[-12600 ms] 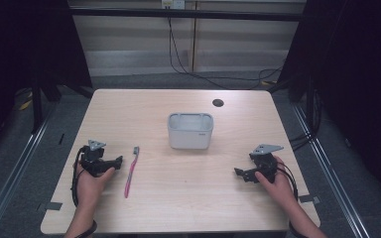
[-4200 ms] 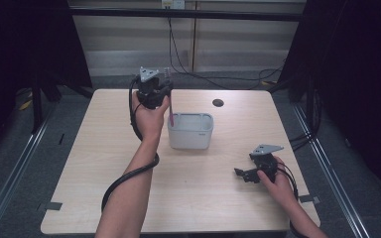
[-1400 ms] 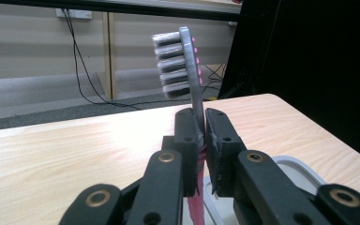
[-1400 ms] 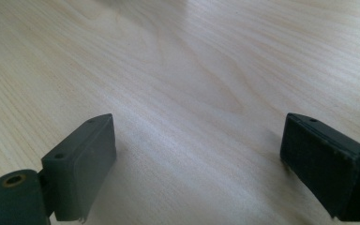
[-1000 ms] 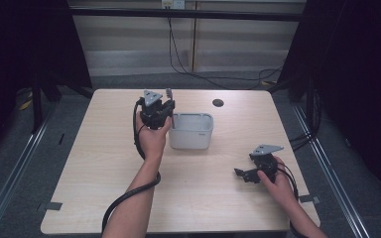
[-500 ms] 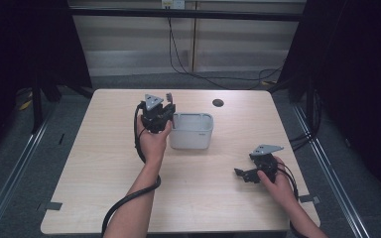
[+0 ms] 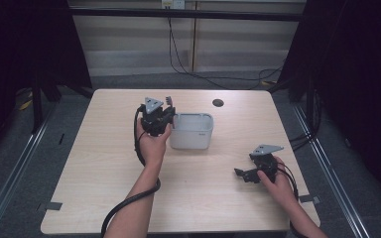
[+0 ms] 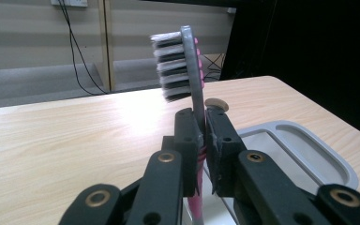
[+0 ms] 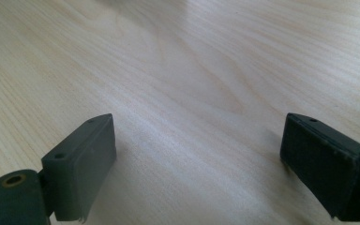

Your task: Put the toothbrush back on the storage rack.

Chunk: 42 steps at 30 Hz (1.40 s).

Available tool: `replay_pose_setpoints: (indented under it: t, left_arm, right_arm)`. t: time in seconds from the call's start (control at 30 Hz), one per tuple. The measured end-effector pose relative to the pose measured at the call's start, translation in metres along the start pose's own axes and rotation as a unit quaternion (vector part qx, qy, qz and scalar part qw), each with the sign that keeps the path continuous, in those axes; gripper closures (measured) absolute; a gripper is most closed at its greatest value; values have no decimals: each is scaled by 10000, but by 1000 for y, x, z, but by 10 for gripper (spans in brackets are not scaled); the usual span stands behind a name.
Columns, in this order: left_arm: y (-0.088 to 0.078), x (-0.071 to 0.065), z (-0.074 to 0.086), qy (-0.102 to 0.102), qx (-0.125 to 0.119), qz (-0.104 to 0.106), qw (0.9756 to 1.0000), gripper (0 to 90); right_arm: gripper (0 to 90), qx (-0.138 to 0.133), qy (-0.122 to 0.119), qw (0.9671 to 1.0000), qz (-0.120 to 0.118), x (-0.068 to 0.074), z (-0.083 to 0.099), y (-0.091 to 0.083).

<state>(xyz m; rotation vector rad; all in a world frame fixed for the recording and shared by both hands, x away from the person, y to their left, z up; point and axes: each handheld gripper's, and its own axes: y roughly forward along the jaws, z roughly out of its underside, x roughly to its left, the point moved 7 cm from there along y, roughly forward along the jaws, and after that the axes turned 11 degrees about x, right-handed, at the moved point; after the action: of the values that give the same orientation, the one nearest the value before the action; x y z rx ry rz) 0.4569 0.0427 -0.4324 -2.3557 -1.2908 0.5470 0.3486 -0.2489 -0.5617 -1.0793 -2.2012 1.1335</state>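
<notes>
My left gripper [image 7: 159,113] is shut on a pink toothbrush [image 8: 191,84] and holds it upright, bristle head on top, at the left rim of the grey tub [image 7: 192,131]. In the left gripper view the grey-backed head stands above the jaws of the left gripper [image 8: 203,136], the pink handle runs down between them, and the tub [image 8: 309,151] rim lies to the right. My right gripper [image 7: 243,173] rests low on the table at the front right, open, with nothing between its fingers [image 9: 82,161].
The wooden table [image 7: 99,163] has a dark round hole [image 7: 218,102] behind the tub. Black frames and cables stand beyond the far edge. A rail runs along each side on the floor.
The left hand picked up the toothbrush from the table's left, carried it high behind the tub, and has lowered it towards the tub's left rim. The right gripper has stayed put.
</notes>
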Motion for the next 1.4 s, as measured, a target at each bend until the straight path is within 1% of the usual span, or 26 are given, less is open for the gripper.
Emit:
replay_pose_setpoints:
  t: [0.13, 0.27, 0.37, 0.93, 1.13, 1.4]
  left_arm:
    - [0, -1, 1, -23, -22, -11, 10000, 838]
    - [0, -1, 3, 10, 9, -1, 10000, 838]
    - [0, -1, 5, -13, 16, -4, 10000, 838]
    - [2, -4, 14, 22, 70, -6, 10000, 837]
    - [1, -4, 18, -13, 74, -19, 10000, 837]
    - [1, -5, 22, 61, 102, -43, 9999, 836]
  right_arm:
    - [103, 1, 2, 10000, 0, 0, 0, 0]
    - [103, 1, 1, 10000, -1, 0, 0, 0]
    - [103, 1, 1, 10000, 0, 0, 0, 0]
    - [103, 0, 1, 10000, 0, 0, 0, 0]
    - [103, -1, 1, 10000, 0, 0, 0, 0]
    - [103, 1, 1, 10000, -1, 0, 0, 0]
